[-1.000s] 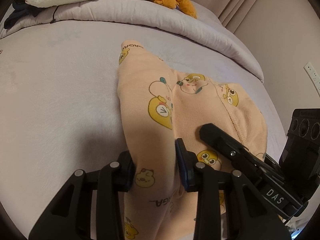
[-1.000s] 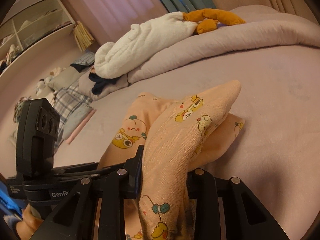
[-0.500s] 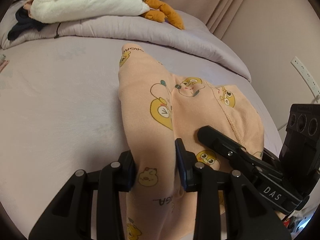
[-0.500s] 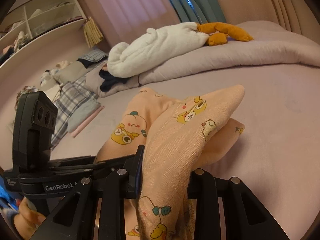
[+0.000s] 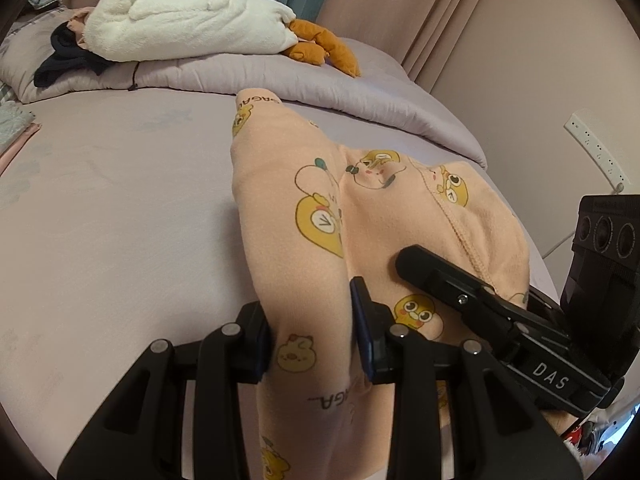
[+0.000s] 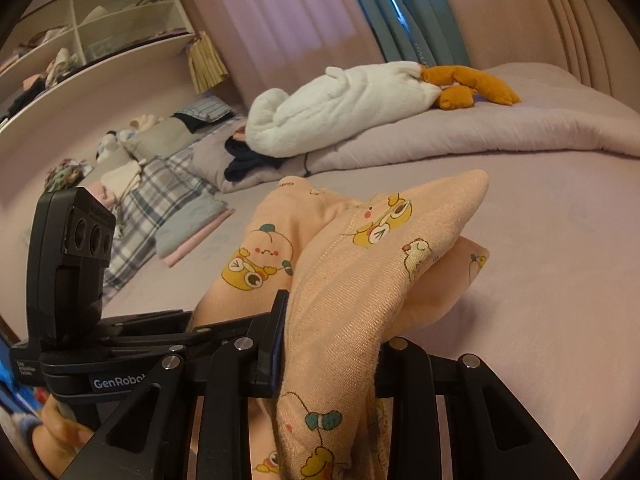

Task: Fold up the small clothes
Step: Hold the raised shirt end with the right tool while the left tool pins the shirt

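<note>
Lilac bed (image 5: 120, 208); both tongs (image 5: 314, 330) (image 6: 332, 344) clamp peach garment (image 5: 288, 184).

1. The right gripper (image 6: 332, 344) clamps a bunched fold of the peach cartoon-print garment (image 6: 360, 256).
2. The left gripper (image 6: 132, 344) sits just beside it.
3. A white fleece garment (image 6: 340, 108) lies on the lilac duvet (image 6: 540, 128).

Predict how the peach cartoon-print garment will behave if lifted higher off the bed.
The peach cartoon-print knit garment probably flops: it sags between left gripper and right gripper. Likely light, since small pinches hold it. Its fleecy knit probably resists slipping.
</note>
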